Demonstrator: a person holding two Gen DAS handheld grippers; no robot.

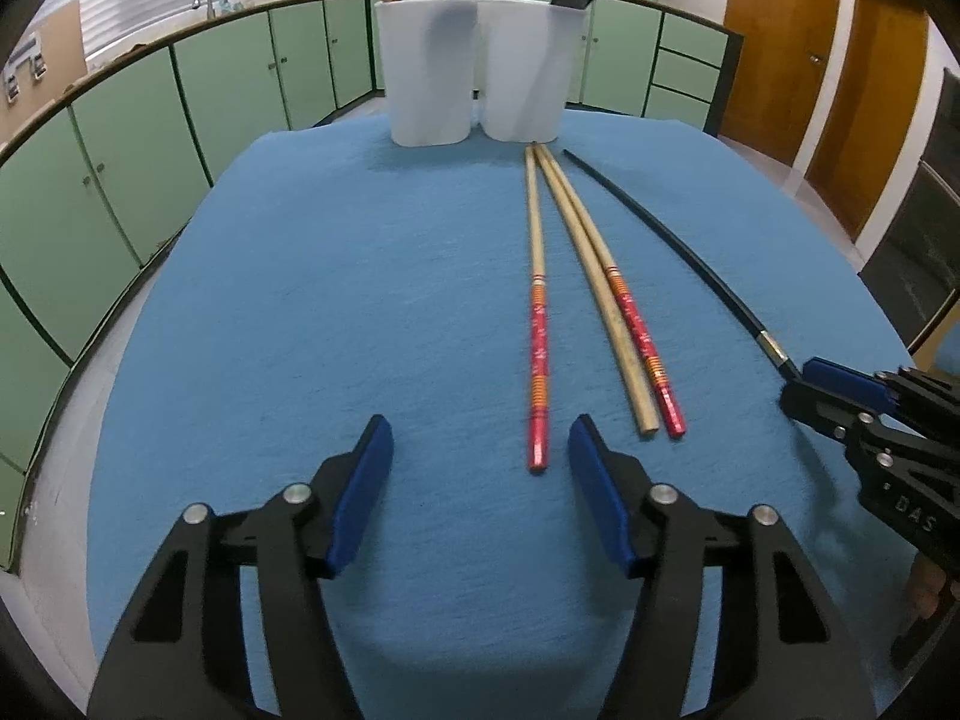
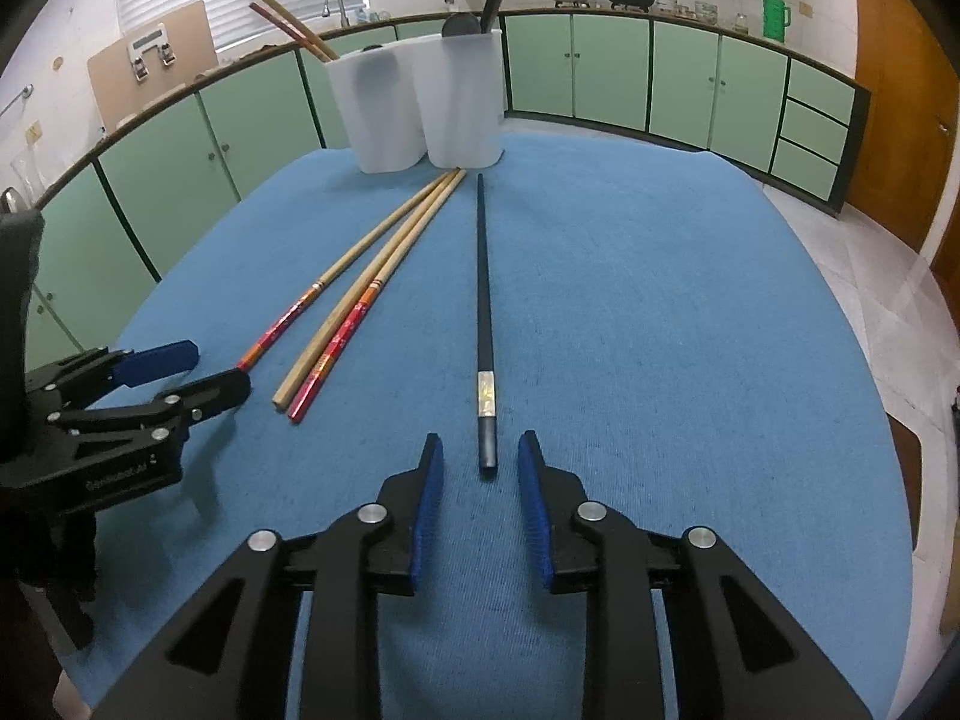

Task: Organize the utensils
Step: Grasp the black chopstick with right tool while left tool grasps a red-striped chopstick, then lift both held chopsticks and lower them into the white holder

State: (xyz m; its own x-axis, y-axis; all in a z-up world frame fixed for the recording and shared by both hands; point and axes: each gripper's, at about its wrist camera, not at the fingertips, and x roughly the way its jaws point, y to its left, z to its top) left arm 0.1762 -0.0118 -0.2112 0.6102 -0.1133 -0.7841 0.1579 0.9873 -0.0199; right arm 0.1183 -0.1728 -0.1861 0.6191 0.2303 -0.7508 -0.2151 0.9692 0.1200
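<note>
1. Lining up on the black chopstick (image 2: 485,324) is the risky bit, I reckon: the right gripper (image 2: 480,450) is sitting with its jaws apart and the stick's butt end just ahead of them, dead centre. It's thin and lying flat on the blue cloth (image 2: 660,330), so if the pads close too high they're probably pinching air, or rolling it sideways.
2. Snagging the cloth is the other worry, since the fingertips are hovering really low over it.
3. The left gripper (image 1: 480,444) is also holding its jaws wide apart, empty, with the red-handled chopstick (image 1: 537,330) lying just inside its right pad (image 1: 591,480). Closing from there is likely nudging it off-centre rather than gripping it clean.
4. Two more wooden chopsticks (image 1: 606,294) are lying just right of those jaws, touching each other, so they could get bumped.
5. Both grippers are pointing forward at the white holder (image 1: 474,66), far ahead of the jaws, already holding a few utensils.
</note>
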